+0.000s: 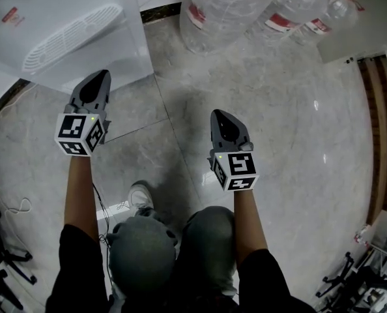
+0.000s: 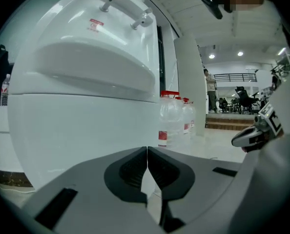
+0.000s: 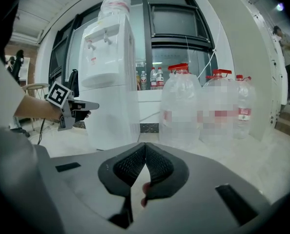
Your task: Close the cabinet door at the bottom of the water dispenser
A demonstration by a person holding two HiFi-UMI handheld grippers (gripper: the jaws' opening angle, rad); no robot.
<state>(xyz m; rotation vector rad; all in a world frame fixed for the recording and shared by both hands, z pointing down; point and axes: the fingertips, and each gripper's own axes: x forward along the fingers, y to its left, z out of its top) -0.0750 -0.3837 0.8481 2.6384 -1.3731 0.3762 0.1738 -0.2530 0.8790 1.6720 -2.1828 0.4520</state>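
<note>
The white water dispenser [image 1: 76, 38] stands at the head view's upper left. It fills the left gripper view, where its lower cabinet door [image 2: 86, 135] lies flush with the body and shows no gap. My left gripper [image 1: 99, 75] hovers just in front of that lower panel, jaws shut and empty [image 2: 147, 150]. My right gripper [image 1: 222, 114] hangs farther back and to the right, over the floor, also shut with nothing held [image 3: 145, 146]. In the right gripper view the whole dispenser [image 3: 108, 82] stands upright with the left gripper [image 3: 89, 106] beside its lower part.
Several large clear water bottles [image 1: 226, 12] with red caps stand on the marble floor right of the dispenser [image 3: 181, 106]. A cable [image 1: 11, 207] and black stand legs [image 1: 4, 259] lie at the left. Wooden steps [image 1: 379, 129] run along the right. My knees [image 1: 174, 246] are below.
</note>
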